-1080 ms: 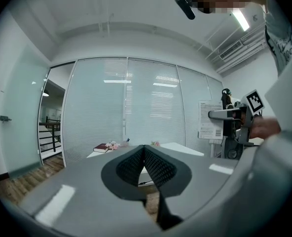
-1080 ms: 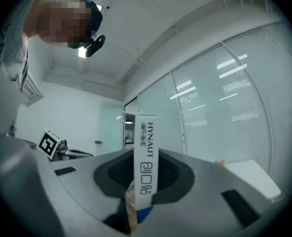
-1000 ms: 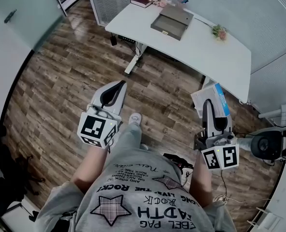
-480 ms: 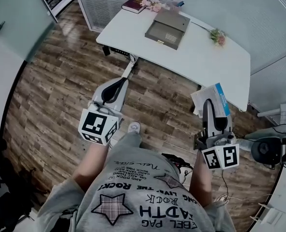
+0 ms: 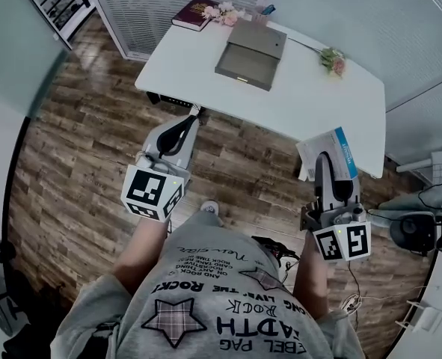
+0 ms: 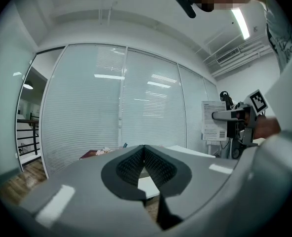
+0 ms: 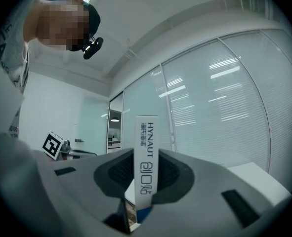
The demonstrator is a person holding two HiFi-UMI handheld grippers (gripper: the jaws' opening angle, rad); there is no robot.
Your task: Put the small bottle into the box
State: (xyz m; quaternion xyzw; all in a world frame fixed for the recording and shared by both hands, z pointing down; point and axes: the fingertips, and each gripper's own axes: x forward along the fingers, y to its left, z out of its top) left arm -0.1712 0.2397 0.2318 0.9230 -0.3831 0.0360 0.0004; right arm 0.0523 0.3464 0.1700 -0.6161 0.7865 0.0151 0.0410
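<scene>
- Since a second ago the wooden floor (image 5: 78, 140) on the left shows less in the head view; the white table (image 5: 333, 103) has slid down the frame and sits nearer both tools
- The left gripper (image 5: 185, 126) keeps its place in the frame, but its tip now lies just short of the table's near edge; its jaws are clenched as before, with nothing between them
- The person's shoe (image 5: 209, 208) now shows lower, just above the shirt (image 5: 206, 298)
- The grey box (image 5: 250, 49) lies on the table with its lid open, well apart from both tools; the dark red book (image 5: 191, 13) and the flowers (image 5: 222, 9) sit beyond it at the table's far edge
- The right gripper (image 5: 327, 163) is unmoved and goes on grasping the white carton (image 5: 334, 149) with the blue edge, which hangs over the table's near right edge
- No view lets me make out a small bottle
- Only the left gripper view shows its pads (image 6: 153, 163) meeting at the tips; it also catches the carton's printed label side, off to the right
- Only the right gripper view shows the carton edge-on, upright, pinched between the pads (image 7: 169, 174); the name HYNAUT reads down its spine; the left tool's marker cube shows at that view's left
</scene>
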